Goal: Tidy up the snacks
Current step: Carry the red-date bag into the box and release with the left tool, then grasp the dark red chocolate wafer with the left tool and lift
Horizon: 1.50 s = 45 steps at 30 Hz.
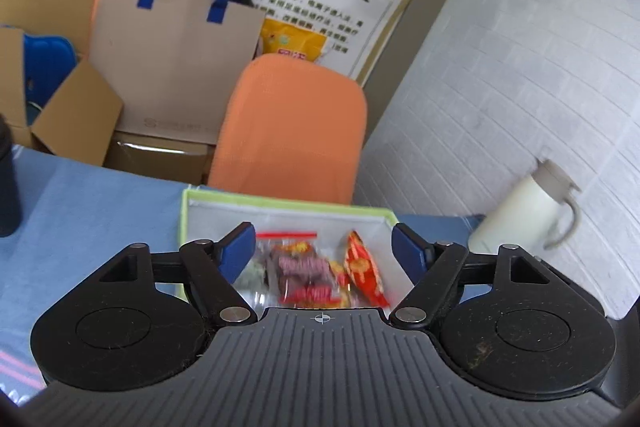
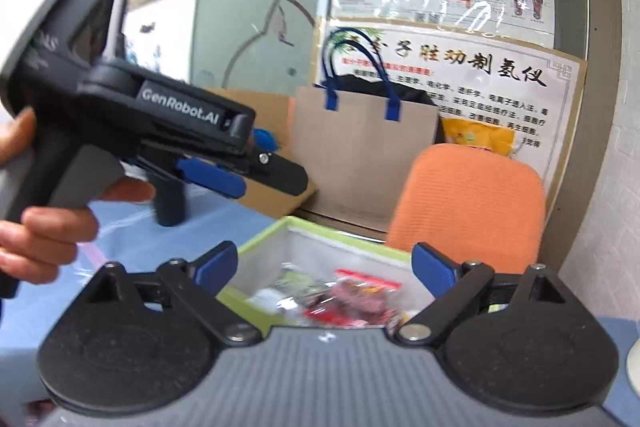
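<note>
A green-rimmed fabric bin (image 1: 280,205) with a white lining stands on the blue tablecloth (image 1: 100,211). Inside it lie a clear zip bag of snacks (image 1: 300,267) with a red seal and a red-orange packet (image 1: 362,267). My left gripper (image 1: 322,239) hovers over the bin's near side, open, with nothing between its blue pads. In the right wrist view the same bin (image 2: 264,239) and snack bag (image 2: 352,295) show beyond my right gripper (image 2: 324,263), which is also open and holds nothing. A hand holds the left gripper (image 2: 268,181) up at the left, above the table.
Behind the bin stands an orange chair back (image 1: 292,131). A paper tote with blue handles (image 1: 172,59) and open cardboard boxes (image 1: 76,115) fill the back left. A white jug (image 1: 528,211) stands by the tiled wall on the right, and a dark cup (image 1: 8,187) at the left edge.
</note>
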Available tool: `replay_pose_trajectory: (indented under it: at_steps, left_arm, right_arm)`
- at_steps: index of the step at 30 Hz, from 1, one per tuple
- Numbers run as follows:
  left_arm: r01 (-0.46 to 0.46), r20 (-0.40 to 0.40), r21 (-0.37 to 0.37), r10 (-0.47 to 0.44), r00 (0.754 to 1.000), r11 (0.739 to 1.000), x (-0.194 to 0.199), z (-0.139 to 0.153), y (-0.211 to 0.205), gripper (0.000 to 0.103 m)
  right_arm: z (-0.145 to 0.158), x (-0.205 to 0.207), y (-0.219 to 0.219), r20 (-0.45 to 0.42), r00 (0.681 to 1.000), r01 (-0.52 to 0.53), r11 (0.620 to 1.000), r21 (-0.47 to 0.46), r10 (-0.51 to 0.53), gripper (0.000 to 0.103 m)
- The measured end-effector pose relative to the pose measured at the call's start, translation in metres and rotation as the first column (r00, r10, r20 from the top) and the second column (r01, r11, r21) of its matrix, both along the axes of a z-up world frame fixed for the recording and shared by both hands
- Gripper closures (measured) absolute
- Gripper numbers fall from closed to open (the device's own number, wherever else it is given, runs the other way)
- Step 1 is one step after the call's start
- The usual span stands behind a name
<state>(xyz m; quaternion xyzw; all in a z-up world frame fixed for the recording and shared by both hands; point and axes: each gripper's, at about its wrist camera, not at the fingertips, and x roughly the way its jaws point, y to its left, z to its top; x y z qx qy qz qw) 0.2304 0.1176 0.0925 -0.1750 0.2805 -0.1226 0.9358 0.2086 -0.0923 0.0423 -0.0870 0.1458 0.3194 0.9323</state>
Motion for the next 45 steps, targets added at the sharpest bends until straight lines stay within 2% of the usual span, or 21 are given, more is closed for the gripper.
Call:
replay_pose_trajectory:
  at_steps: [4, 7, 12, 16, 18, 20, 22, 27, 32, 35, 36, 39, 41, 43, 45]
  left_arm:
    - [0.012, -0.001, 0.025, -0.012, 1.000, 1.000, -0.064, -0.012, 0.010, 0.036]
    - [0.000, -0.034, 0.039, 0.002, 0.999, 0.999, -0.112, -0.036, 0.023, 0.034]
    - [0.003, -0.181, 0.063, 0.008, 0.983, 0.998, -0.174, -0.092, 0.038, 0.038]
    - [0.050, -0.257, -0.005, -0.049, 0.965, 0.999, -0.191, -0.122, 0.046, 0.044]
    - [0.089, -0.259, 0.018, -0.081, 0.962, 0.996, -0.190, -0.127, 0.045, 0.045]
    - [0.090, -0.276, 0.064, -0.069, 0.959, 0.994, -0.189, -0.129, 0.044, 0.047]
    - [0.090, -0.284, 0.073, -0.065, 0.957, 0.993, -0.191, -0.132, 0.045, 0.047]
    - [0.050, -0.282, -0.024, -0.055, 0.958, 0.998, -0.207, -0.133, 0.058, 0.047]
    - [0.035, -0.272, -0.091, -0.059, 0.960, 0.995, -0.215, -0.135, 0.066, 0.046]
    - [0.020, -0.290, -0.094, -0.046, 0.956, 0.995, -0.211, -0.138, 0.067, 0.046]
    - [0.009, -0.291, -0.088, -0.034, 0.956, 0.996, -0.212, -0.138, 0.068, 0.046]
    - [-0.068, -0.292, -0.080, 0.042, 0.956, 0.994, -0.219, -0.135, 0.075, 0.044]
    - [-0.135, -0.297, -0.074, 0.107, 0.949, 0.988, -0.231, -0.133, 0.080, 0.039]
    - [-0.173, -0.320, -0.106, 0.131, 0.938, 0.979, -0.243, -0.135, 0.082, 0.039]
    - [-0.173, -0.336, -0.164, 0.110, 0.935, 0.971, -0.249, -0.139, 0.080, 0.040]
  right_arm:
    - [-0.010, -0.061, 0.007, -0.059, 0.996, -0.067, 0.998, 0.014, 0.067, 0.010]
    - [-0.035, -0.102, 0.017, -0.131, 0.985, -0.106, 0.994, 0.023, 0.108, 0.010]
    - [-0.093, -0.171, 0.041, -0.292, 0.943, -0.161, 0.987, 0.023, 0.161, 0.010]
    - [-0.122, -0.186, 0.065, -0.403, 0.901, -0.146, 0.987, 0.064, 0.160, 0.010]
    - [-0.128, -0.189, 0.073, -0.403, 0.903, -0.138, 0.989, 0.057, 0.149, 0.010]
    - [-0.128, -0.191, 0.081, -0.357, 0.928, -0.112, 0.994, 0.015, 0.110, 0.010]
    - [-0.127, -0.190, 0.089, -0.318, 0.944, -0.100, 0.995, -0.031, 0.084, 0.010]
    - [-0.128, -0.176, 0.100, -0.272, 0.957, -0.123, 0.990, -0.062, 0.102, 0.009]
    - [-0.130, -0.186, 0.101, -0.335, 0.930, -0.169, 0.985, -0.022, 0.152, 0.009]
    - [-0.128, -0.198, 0.098, -0.361, 0.913, -0.204, 0.979, 0.005, 0.192, 0.010]
    - [-0.127, -0.200, 0.098, -0.361, 0.911, -0.210, 0.978, 0.006, 0.198, 0.010]
    - [-0.125, -0.201, 0.100, -0.316, 0.934, -0.184, 0.983, -0.020, 0.169, 0.010]
    - [-0.127, -0.198, 0.105, -0.299, 0.941, -0.180, 0.983, -0.048, 0.158, 0.010]
    - [-0.130, -0.199, 0.108, -0.298, 0.937, -0.205, 0.977, -0.054, 0.180, 0.010]
    - [-0.133, -0.200, 0.112, -0.299, 0.935, -0.219, 0.973, -0.068, 0.189, 0.010]
